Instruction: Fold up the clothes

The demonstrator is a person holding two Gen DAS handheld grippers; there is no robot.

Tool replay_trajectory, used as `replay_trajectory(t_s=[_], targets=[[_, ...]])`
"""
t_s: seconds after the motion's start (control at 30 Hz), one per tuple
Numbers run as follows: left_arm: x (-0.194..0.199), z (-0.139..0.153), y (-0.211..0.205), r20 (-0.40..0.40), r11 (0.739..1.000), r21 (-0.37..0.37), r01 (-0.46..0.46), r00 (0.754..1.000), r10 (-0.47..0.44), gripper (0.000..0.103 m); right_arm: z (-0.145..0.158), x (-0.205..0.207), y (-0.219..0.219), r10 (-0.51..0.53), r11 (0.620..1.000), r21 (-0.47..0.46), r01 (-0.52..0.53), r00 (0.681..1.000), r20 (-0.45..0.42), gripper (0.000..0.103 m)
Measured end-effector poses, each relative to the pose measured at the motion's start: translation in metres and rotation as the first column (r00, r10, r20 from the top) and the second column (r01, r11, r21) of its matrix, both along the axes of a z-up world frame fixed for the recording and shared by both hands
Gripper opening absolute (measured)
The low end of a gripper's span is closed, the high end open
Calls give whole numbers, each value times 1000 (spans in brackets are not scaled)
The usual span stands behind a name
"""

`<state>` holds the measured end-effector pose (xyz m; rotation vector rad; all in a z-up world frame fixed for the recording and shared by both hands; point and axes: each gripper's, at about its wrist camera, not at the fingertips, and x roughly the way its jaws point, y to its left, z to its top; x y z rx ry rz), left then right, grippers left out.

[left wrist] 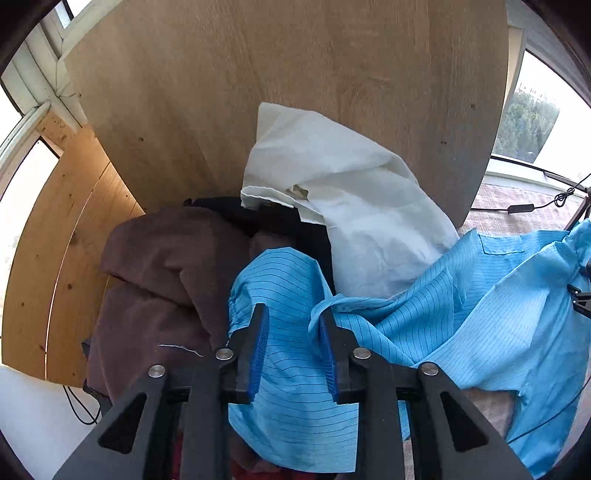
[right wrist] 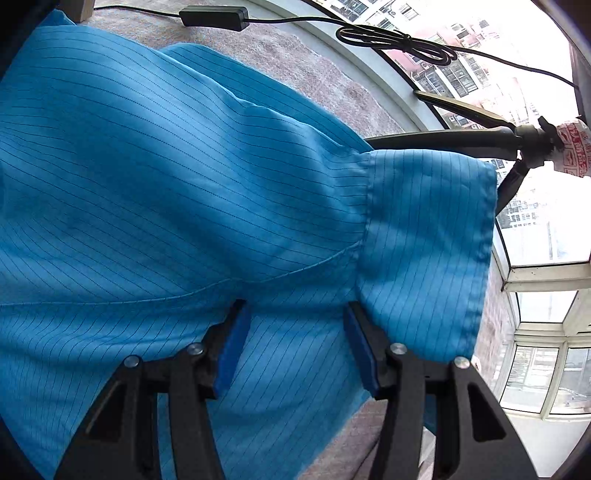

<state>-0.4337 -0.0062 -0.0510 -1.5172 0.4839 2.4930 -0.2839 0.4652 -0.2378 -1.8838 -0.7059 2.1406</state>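
Note:
A light blue pinstriped garment point(left wrist: 443, 314) lies crumpled over a pile of clothes, and it fills the right wrist view point(right wrist: 166, 184) with a short sleeve point(right wrist: 424, 240) spread to the right. My left gripper point(left wrist: 292, 310) is open just above a fold of the blue cloth, which shows between its blue pads point(left wrist: 258, 350) without being pinched. My right gripper point(right wrist: 295, 305) is open, its pads wide apart over the garment near the sleeve seam. A white garment point(left wrist: 351, 184), a brown one point(left wrist: 166, 258) and a black one point(left wrist: 236, 210) lie in the pile behind.
A round wooden tabletop point(left wrist: 258, 74) stands behind the pile, with a wooden panel point(left wrist: 55, 258) at the left. The clothes rest on a pinkish carpet-like surface point(right wrist: 314, 66). A black adapter with its cable point(right wrist: 214, 16) and dark tripod legs point(right wrist: 443, 136) lie by the window.

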Motion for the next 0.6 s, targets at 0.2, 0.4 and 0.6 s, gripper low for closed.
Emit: replay_trajectory(t_s=[0.2, 0.4, 0.6], targets=[[7, 12, -13, 9, 1000, 12, 23, 1000, -23, 45, 1, 0, -3, -1, 1000, 5, 1, 1000, 10, 52], [7, -9, -39, 110, 993, 113, -41, 993, 29, 52, 2, -1, -9, 1, 1000, 16, -1, 1000, 10, 52], [4, -3, -68, 165, 943, 324, -71, 986, 18, 51, 3, 3, -17, 12, 999, 40, -12, 1000, 3, 52]])
